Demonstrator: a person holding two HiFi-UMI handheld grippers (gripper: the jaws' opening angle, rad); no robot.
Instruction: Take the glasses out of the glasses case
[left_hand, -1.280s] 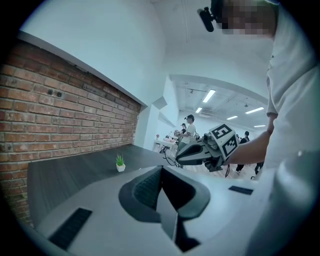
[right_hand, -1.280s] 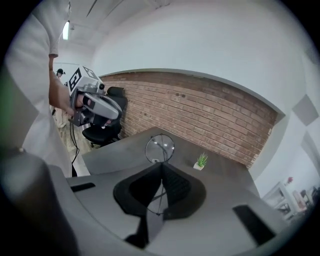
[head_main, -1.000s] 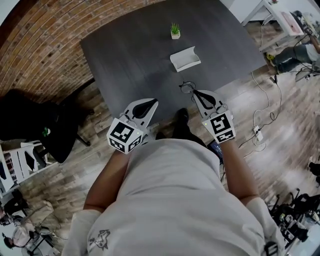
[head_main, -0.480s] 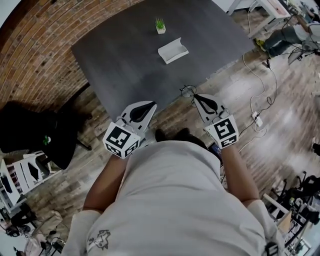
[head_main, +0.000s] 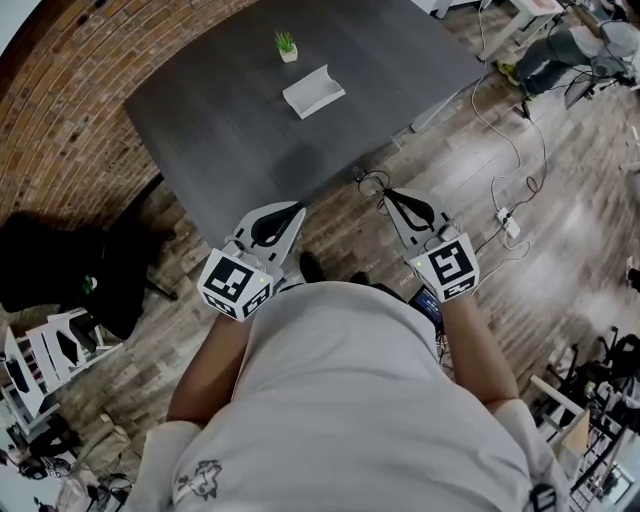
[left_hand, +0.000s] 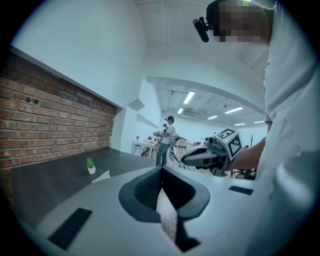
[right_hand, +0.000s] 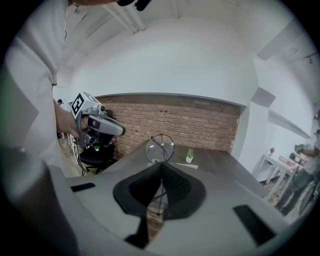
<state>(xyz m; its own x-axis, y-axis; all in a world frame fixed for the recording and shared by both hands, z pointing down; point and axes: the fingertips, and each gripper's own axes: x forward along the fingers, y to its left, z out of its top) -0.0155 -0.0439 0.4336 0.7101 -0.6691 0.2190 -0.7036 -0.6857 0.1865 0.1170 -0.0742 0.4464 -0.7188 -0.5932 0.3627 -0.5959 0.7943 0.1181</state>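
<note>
Operator wore light-grey short-sleeved T-shirt, small dark print nr L sleeve. Left gripper & right gripper: white shells, black pads, b/w marker cubes.

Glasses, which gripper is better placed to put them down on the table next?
Right. The right gripper is shut on the glasses, already out of the white case. The left gripper is shut and empty. Both hang over the floor, short of the table.
</note>
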